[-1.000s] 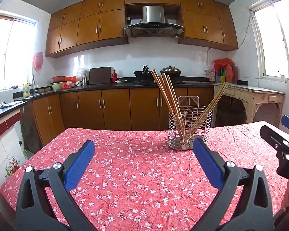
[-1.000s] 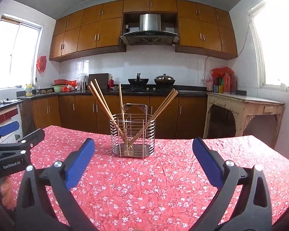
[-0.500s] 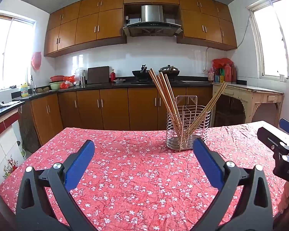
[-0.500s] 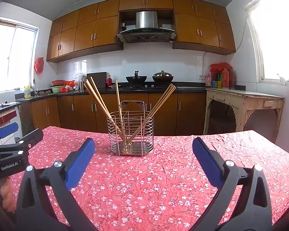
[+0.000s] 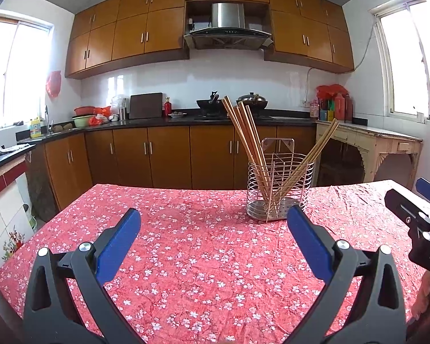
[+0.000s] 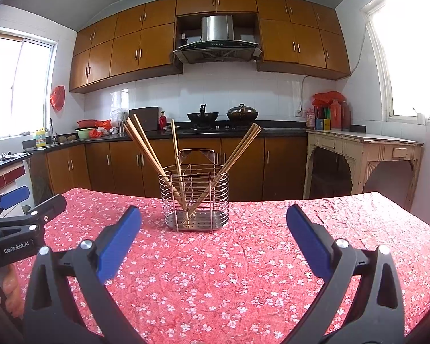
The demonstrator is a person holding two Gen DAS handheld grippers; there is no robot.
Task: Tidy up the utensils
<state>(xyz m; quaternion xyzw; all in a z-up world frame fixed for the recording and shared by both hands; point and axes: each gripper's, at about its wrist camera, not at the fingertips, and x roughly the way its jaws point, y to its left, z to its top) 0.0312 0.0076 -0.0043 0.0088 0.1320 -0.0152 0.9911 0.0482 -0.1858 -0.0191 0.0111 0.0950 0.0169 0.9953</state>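
Both views sit slightly farther from the wire holder [image 6: 194, 198] than before. Left gripper [image 5: 215, 223] and right gripper [image 6: 214, 223] jaws spread, empty; chopsticks [image 6: 146, 150] all stowed, task likely finished

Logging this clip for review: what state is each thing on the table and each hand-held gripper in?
Left hand-held gripper: open, empty, above the tablecloth.
Right hand-held gripper: open, empty, facing the holder.
Wire utensil holder: upright on the tablecloth.
Chopsticks: standing in the holder, leaning left and right.
Tablecloth: spread out, wrinkled.

Red white-flowered tablecloth [image 5: 203, 258] — blue gripper pads [image 6: 119, 240]
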